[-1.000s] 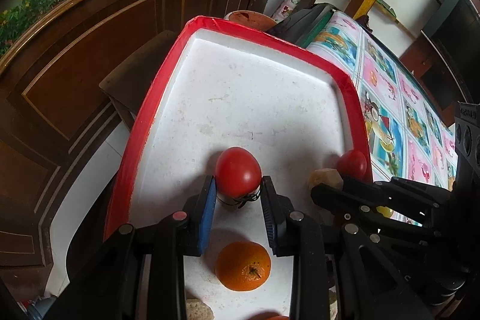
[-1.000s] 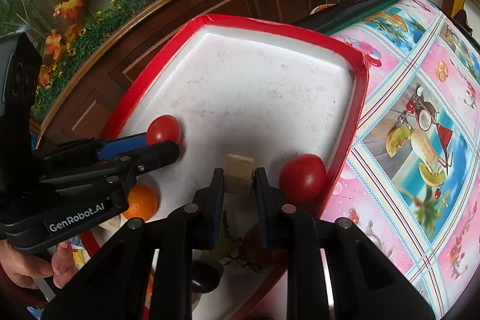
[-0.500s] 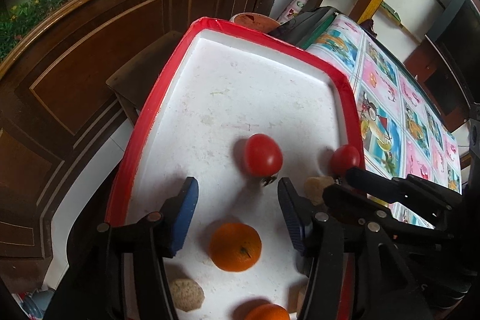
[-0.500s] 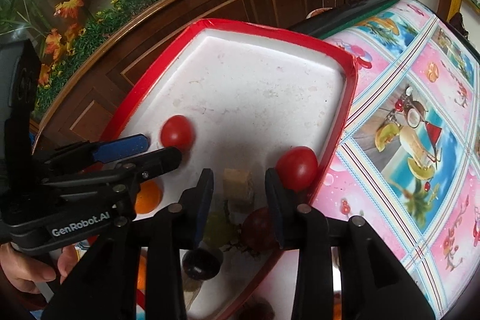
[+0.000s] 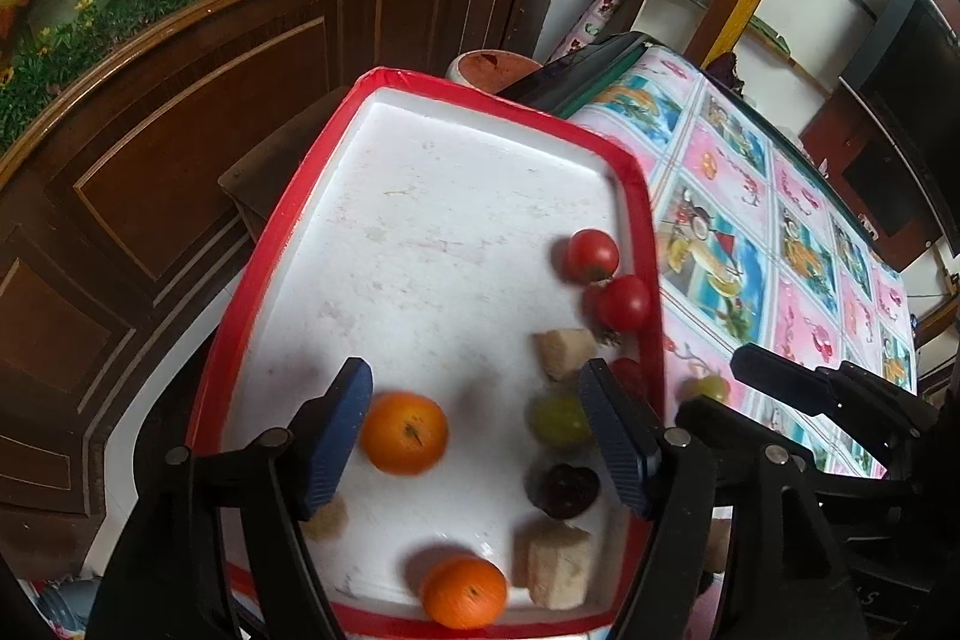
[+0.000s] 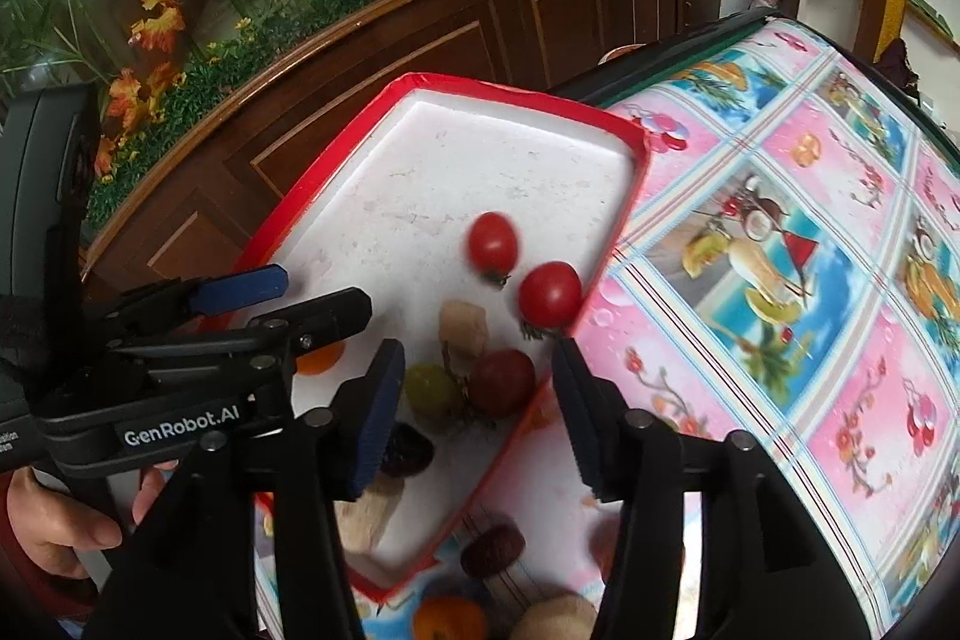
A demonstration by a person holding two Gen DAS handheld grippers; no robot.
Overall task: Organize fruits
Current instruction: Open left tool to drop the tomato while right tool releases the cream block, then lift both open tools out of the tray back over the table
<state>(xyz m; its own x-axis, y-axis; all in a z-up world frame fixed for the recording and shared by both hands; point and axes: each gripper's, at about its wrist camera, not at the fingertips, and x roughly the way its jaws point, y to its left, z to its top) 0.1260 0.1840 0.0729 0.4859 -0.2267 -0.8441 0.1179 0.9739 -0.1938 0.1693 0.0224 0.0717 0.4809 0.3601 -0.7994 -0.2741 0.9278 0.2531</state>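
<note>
Left wrist view: the left gripper (image 5: 474,430) is seen with its jaws spread wide and nothing clamped between them, above the near part of the red-rimmed tray (image 5: 252,292). Within the tray, an orange (image 5: 404,433) lies just beside the left blue pad, and a second orange (image 5: 464,592) lies at the near rim. Two tomatoes (image 5: 624,303) are set close together against the right rim. A green grape (image 5: 558,419), a dark fruit (image 5: 564,489) and pale cut chunks (image 5: 559,563) are grouped near the right pad.

Right wrist view: the right gripper (image 6: 477,403) is likewise spread apart and empty, held over the right rim of the tray, with a red grape (image 6: 503,382) and the green grape framed between its fingers. Further fruit is seen outside the tray on the patterned bench (image 6: 780,280): a dark date-like piece (image 6: 492,550), an orange piece (image 6: 450,619) and a pale piece at the lower edge.

The step in hand is judged to be a transition between placements, with both grippers free. For the next move, one loose item on the bench should be selected. The jaws should be centred over it and lowered until it lies between the pads, then closed gently, since soft fruit bruises and round fruit rolls. Contact between the two grippers should be avoided, as they are close together.
</note>
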